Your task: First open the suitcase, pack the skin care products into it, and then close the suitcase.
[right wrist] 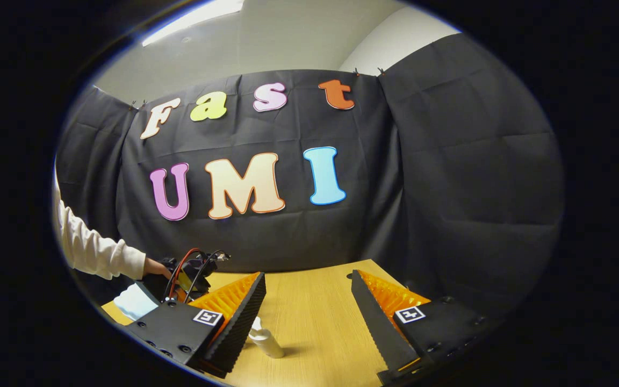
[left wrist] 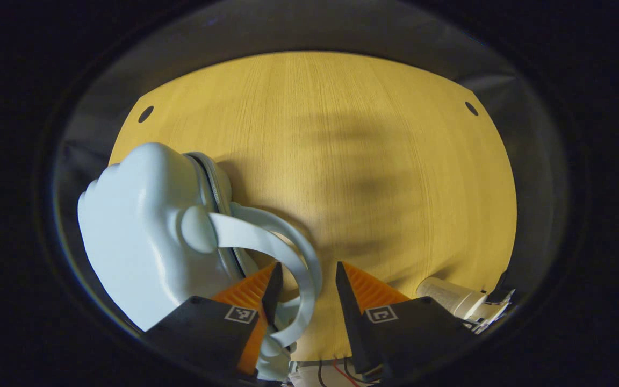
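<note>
A pale blue suitcase [left wrist: 137, 236] lies shut on the wooden table [left wrist: 352, 150], at the left of the left gripper view. Its curved handle [left wrist: 288, 242] arcs into the gap between the fingers of my left gripper [left wrist: 308, 266], which stands open just over it. A white skin care tube [left wrist: 449, 295] lies at the lower right, beside the right finger. In the right gripper view my right gripper [right wrist: 307, 274] is open above the table [right wrist: 309, 312] with nothing between its fingers. A small white bottle [right wrist: 265, 341] stands close to its left finger.
At the left of the right gripper view, a person's hand in a pale sleeve [right wrist: 94, 250] holds the other gripper [right wrist: 188, 271] over a corner of the suitcase [right wrist: 135, 301]. Black cloth walls close the booth behind the table.
</note>
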`<state>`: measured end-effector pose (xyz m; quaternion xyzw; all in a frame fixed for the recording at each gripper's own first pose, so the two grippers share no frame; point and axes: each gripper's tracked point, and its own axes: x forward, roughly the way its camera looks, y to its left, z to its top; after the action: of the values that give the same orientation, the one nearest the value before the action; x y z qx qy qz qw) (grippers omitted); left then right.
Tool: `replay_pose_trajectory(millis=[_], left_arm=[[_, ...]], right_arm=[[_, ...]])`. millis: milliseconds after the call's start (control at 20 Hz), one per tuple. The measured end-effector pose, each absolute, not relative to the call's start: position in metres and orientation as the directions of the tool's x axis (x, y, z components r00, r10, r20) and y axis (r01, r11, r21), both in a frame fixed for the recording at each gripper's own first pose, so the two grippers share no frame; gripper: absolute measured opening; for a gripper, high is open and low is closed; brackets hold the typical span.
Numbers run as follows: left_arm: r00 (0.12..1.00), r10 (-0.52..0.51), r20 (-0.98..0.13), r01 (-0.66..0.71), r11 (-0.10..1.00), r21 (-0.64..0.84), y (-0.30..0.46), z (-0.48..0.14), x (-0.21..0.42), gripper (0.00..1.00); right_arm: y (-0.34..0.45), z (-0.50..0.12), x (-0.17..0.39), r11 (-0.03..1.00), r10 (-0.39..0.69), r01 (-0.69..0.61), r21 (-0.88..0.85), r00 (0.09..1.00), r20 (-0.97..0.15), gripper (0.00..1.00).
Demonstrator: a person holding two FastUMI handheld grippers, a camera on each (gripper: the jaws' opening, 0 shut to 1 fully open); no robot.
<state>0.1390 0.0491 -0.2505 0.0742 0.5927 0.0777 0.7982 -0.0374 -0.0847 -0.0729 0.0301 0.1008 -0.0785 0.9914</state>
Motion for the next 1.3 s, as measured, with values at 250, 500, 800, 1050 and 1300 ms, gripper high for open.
replay_pose_trajectory(millis=[250,500,800,1050,1300], left_arm=[[0.259,0.244,-0.935,-0.010,0.968,0.250,0.057,-0.261,0.139,0.30],[0.247,0.249,-0.936,-0.021,0.968,0.252,0.057,-0.263,0.139,0.16],[0.298,0.157,-0.941,-0.089,0.987,0.137,0.046,-0.248,0.140,0.03],[0.363,0.043,-0.931,-0.085,0.996,0.013,0.028,-0.210,0.136,0.01],[0.448,-0.017,-0.894,-0.056,0.997,-0.047,0.037,-0.144,0.122,0.01]], right_arm=[[-0.092,-0.079,-0.039,0.983,-0.164,0.178,0.047,0.962,-0.218,1.00],[-0.092,-0.078,-0.038,0.984,-0.163,0.175,0.035,0.962,-0.217,1.00],[-0.087,-0.077,-0.034,0.986,-0.150,0.163,0.046,0.966,-0.211,1.00],[-0.077,-0.072,-0.027,0.988,-0.116,0.134,0.080,0.973,-0.200,1.00],[-0.060,-0.070,-0.025,0.992,-0.087,0.102,0.071,0.978,-0.190,0.96]])
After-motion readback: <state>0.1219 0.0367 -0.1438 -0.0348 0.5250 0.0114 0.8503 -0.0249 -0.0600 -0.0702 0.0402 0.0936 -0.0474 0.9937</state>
